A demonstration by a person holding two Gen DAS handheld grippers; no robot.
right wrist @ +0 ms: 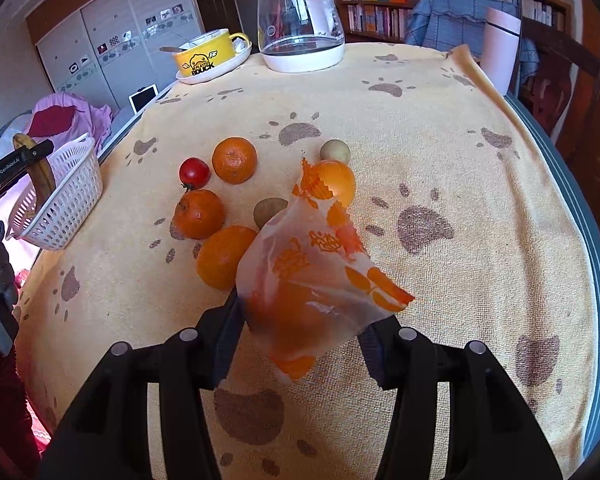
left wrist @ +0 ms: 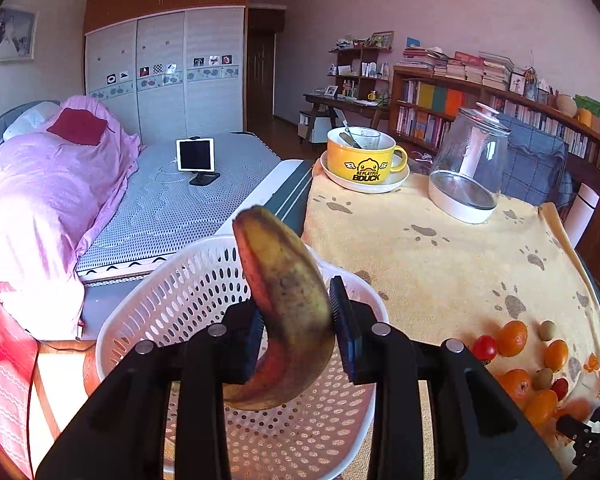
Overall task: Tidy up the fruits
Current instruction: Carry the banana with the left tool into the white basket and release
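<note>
While the left claw (left wrist: 296,332) clamps an overripe banana (left wrist: 288,300) at mid-length, both pads pressed on its flanks, the fruit hangs just above the white perforated basket (left wrist: 172,300), which sits at the edge of the table (right wrist: 460,184). Skin is heavily browned and speckled, so I judge the flesh soft and easily bruised: light squeeze only, and the thick middle is the sensible hold, since the tips would bend or tear. Curved shape may pivot between the pads if tilted. Right claw (right wrist: 300,344) grips a wrapped orange (right wrist: 296,312) inside a translucent printed plastic bag (right wrist: 312,256); the film sits between pads and fruit, so the hold is probably slippery and the loose top of the bag flaps free. Loose fruit lies on the paw-print towel (right wrist: 380,120) just ahead of that claw: three bare mandarins (right wrist: 234,159), a cherry tomato (right wrist: 194,173), two small brownish round fruits (right wrist: 335,151) whose kind I cannot tell, and one more orange fruit (right wrist: 334,182) partly behind the bag. Mandarins look firm, light, prone to rolling; best taken across the equator. Tomato is smooth and thin-skinned, needs the gentlest closure. Basket looks light and could slide if nudged.
</note>
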